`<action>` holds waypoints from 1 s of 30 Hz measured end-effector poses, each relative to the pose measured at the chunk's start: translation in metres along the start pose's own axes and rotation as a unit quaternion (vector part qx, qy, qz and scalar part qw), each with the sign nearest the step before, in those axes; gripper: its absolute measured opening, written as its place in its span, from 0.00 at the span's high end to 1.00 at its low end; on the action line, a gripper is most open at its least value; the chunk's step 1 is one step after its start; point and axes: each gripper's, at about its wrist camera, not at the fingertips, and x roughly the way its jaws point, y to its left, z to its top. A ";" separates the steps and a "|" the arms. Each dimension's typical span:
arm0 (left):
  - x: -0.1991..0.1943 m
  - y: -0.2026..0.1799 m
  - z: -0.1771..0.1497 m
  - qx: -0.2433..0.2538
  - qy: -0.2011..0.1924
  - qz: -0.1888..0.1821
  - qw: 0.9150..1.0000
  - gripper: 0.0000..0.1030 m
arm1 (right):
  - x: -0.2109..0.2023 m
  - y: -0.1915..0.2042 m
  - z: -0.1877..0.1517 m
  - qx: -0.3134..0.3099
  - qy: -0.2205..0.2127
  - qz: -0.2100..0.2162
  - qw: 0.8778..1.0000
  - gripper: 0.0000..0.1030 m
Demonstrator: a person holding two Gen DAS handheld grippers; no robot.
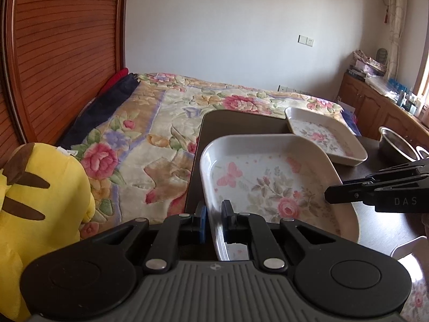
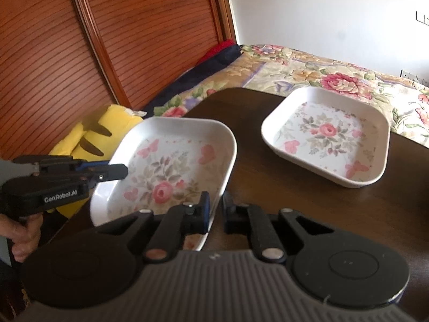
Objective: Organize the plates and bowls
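1. Yellow plush toy (image 1: pixel 40 201) sits far left beside the bed (image 1: pixel 166 123), next to the wooden headboard (image 1: pixel 61 48).
2. Left gripper (image 1: pixel 213 221) is clamped on the near rim of the near plate (image 1: pixel 268 182), one finger outside the wall, one inside.
3. In the right wrist view the left gripper (image 2: pixel 122 170) comes in from the left onto that plate's left rim; a hand (image 2: pixel 24 233) holds its handle.
4. Near plate (image 2: pixel 171 171) is a white square dish with a floral print, tilted, at the left edge of the dark desk (image 2: pixel 295 201); cannot tell if it touches the desk.
5. Right gripper (image 2: pixel 215 212) grips the same plate's near right edge, rim between its fingers.
6. Far plate (image 2: pixel 327 136), same print, sits flat on the desk, well apart from the near one, toward the bed side.
7. Metal bowl (image 1: pixel 396 145) sits at the far right of the desk, just right of the far plate (image 1: pixel 324 136).
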 end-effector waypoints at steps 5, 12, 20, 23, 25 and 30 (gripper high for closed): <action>-0.012 -0.009 0.005 0.002 -0.014 -0.002 1.000 0.62 | -0.014 -0.005 0.001 0.006 -0.017 0.002 1.000 0.91; -0.031 -0.032 0.010 0.015 -0.032 -0.010 0.999 0.62 | -0.041 -0.015 -0.003 0.015 -0.040 -0.001 0.999 0.92; -0.056 -0.064 0.009 0.034 -0.052 -0.025 0.998 0.62 | -0.080 -0.028 -0.016 0.023 -0.068 -0.009 0.997 0.92; -0.065 -0.077 0.006 0.040 -0.057 -0.032 0.997 0.62 | -0.095 -0.033 -0.025 0.026 -0.075 -0.014 0.997 0.92; -0.070 -0.086 0.003 0.044 -0.059 -0.038 0.997 0.62 | -0.104 -0.037 -0.030 0.029 -0.079 -0.017 0.996 0.92; -0.081 -0.105 -0.006 0.052 -0.062 -0.052 0.995 0.62 | -0.126 -0.046 -0.045 0.037 -0.092 -0.023 0.995 0.92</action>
